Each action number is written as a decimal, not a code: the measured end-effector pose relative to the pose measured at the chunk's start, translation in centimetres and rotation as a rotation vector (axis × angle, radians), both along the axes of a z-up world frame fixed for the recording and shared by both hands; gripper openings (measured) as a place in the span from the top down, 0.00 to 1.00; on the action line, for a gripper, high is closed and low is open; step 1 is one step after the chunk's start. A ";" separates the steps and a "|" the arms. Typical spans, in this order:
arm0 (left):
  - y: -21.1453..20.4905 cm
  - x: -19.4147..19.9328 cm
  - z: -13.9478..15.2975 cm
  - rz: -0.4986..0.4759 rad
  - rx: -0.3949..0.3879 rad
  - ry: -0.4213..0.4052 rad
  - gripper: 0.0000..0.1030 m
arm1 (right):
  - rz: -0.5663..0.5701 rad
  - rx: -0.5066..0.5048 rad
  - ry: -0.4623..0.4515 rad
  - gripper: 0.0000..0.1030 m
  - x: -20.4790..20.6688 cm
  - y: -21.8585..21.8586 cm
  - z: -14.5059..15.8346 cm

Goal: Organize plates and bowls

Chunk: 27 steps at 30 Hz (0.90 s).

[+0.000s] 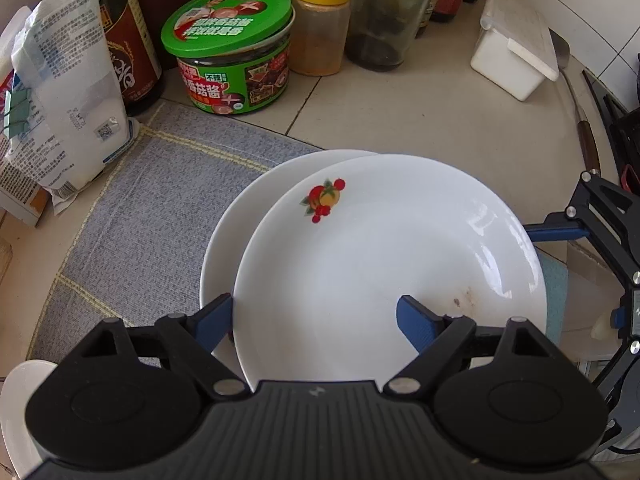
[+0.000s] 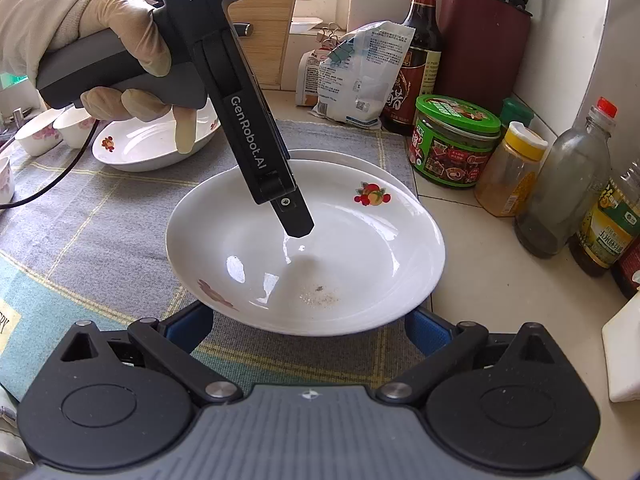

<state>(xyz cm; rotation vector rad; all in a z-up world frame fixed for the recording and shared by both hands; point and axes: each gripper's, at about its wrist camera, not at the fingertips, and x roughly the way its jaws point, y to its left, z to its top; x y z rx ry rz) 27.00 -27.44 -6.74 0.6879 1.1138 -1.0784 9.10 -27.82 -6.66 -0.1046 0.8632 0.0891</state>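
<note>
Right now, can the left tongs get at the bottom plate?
Probably not cleanly. The top plate lies over most of the bottom plate, leaving only a strip of its rim showing, and the open left tongs straddle the top plate's edge.

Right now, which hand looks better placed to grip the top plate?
Left, probably: the left gripper straddles the rim of the top plate, one finger inside. The right gripper sits open below its near rim.

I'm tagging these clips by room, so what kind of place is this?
Most likely a home kitchen counter: sauce bottles and a green-lidded jar stand against a tiled wall, a knife block stands behind them, and white plates sit on a cloth mat.
</note>
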 end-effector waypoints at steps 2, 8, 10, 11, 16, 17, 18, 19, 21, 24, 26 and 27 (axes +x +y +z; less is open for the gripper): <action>0.1 -0.1 0.2 0.005 -0.003 -0.001 0.14 | -0.004 -0.005 0.002 0.00 0.0 0.0 0.0; 0.6 -0.4 0.6 0.013 -0.008 -0.010 0.14 | -0.012 -0.014 0.000 0.00 -0.1 0.2 0.1; 0.8 -0.6 0.8 0.016 -0.012 -0.015 0.14 | -0.012 -0.020 0.000 0.00 -0.1 0.3 0.0; 0.9 -0.7 0.9 0.017 -0.015 -0.018 0.14 | -0.013 -0.022 0.000 0.00 -0.2 0.3 0.0; 1.7 -1.3 1.9 0.033 -0.047 -0.025 0.14 | 0.001 -0.047 -0.004 0.00 -0.1 0.7 -0.1; 1.9 -1.5 2.1 0.039 -0.053 -0.032 0.14 | 0.008 -0.049 -0.005 0.00 -0.1 0.8 -0.1; 2.2 -1.7 2.3 0.044 -0.062 -0.040 0.14 | 0.010 -0.049 -0.004 0.00 -0.1 0.8 -0.1; 2.5 -2.0 2.6 0.051 -0.075 -0.045 0.14 | 0.008 -0.051 -0.005 0.00 -0.2 1.0 0.0; 3.4 -2.6 3.3 0.080 -0.111 -0.060 0.14 | 0.014 -0.056 -0.009 0.00 -0.4 1.3 0.1; 5.2 -4.3 4.5 0.124 -0.183 -0.116 0.14 | 0.020 -0.059 -0.021 0.00 -1.0 1.7 0.5; 6.3 -5.8 5.2 0.150 -0.218 -0.148 0.13 | 0.024 -0.058 -0.029 0.00 -1.5 1.9 0.7; 6.9 -6.6 5.4 0.163 -0.237 -0.160 0.13 | 0.023 -0.058 -0.030 0.00 -1.6 2.0 0.9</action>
